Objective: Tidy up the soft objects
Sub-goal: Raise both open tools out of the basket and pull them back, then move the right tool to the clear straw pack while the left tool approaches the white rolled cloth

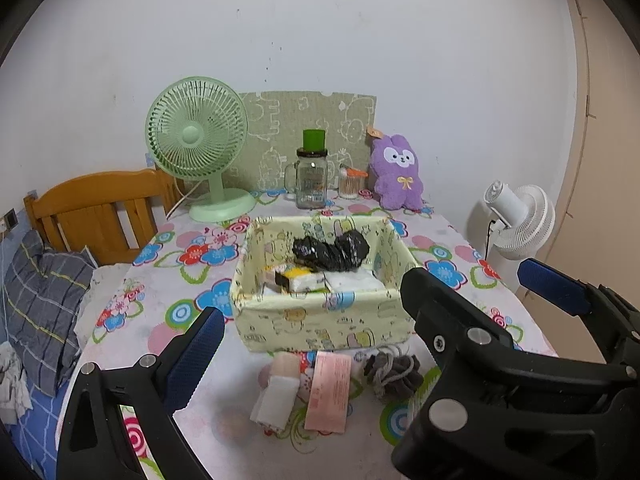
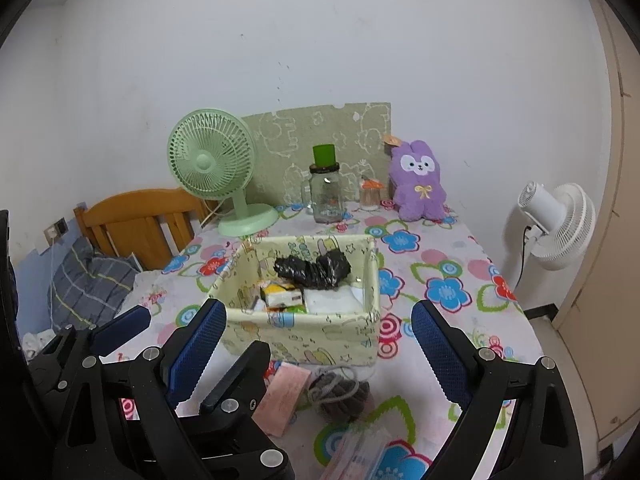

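Both tongs (image 1: 312,328) (image 2: 316,344) agape, empty, over pink packet (image 1: 329,392), grey scrunchie (image 1: 394,372), before fabric basket (image 1: 320,320).

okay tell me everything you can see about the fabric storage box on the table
The fabric storage box is a soft-sided, open-topped rectangle in pale yellow cloth printed with cartoon animals. It sits upright mid-table on the floral tablecloth. Inside lie a crumpled black plastic bag, a yellow-and-white packet and white folded items. Neither gripper touches it.

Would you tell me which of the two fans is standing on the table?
The mint-green fan, at the table's far left corner; the white fan stands off the table, past its right edge.
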A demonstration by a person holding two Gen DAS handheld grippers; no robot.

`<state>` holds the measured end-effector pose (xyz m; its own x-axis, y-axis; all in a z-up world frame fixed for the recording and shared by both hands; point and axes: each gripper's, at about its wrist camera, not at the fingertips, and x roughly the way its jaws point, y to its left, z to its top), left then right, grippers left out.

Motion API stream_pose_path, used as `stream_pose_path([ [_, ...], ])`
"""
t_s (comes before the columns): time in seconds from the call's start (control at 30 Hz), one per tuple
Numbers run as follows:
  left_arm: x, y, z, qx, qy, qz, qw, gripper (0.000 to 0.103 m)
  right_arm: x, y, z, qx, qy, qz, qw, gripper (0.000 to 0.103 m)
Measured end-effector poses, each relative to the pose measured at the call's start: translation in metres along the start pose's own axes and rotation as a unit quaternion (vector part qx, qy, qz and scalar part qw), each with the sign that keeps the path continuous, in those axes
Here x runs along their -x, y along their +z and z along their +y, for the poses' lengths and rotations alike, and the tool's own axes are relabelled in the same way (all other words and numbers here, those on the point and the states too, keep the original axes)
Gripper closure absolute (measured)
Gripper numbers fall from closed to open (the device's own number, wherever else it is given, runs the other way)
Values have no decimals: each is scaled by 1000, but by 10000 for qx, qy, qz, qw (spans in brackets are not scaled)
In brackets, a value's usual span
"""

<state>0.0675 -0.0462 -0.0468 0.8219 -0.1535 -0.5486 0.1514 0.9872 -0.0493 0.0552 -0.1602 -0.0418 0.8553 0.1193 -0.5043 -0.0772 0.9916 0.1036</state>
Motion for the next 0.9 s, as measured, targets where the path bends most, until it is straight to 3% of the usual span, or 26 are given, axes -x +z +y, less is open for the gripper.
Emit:
stream_pose_path([
  [0.9,-44,-71,-6,-124,-161,638,9978,5,-33,-78,-14,-244,-478,498,9973,8],
])
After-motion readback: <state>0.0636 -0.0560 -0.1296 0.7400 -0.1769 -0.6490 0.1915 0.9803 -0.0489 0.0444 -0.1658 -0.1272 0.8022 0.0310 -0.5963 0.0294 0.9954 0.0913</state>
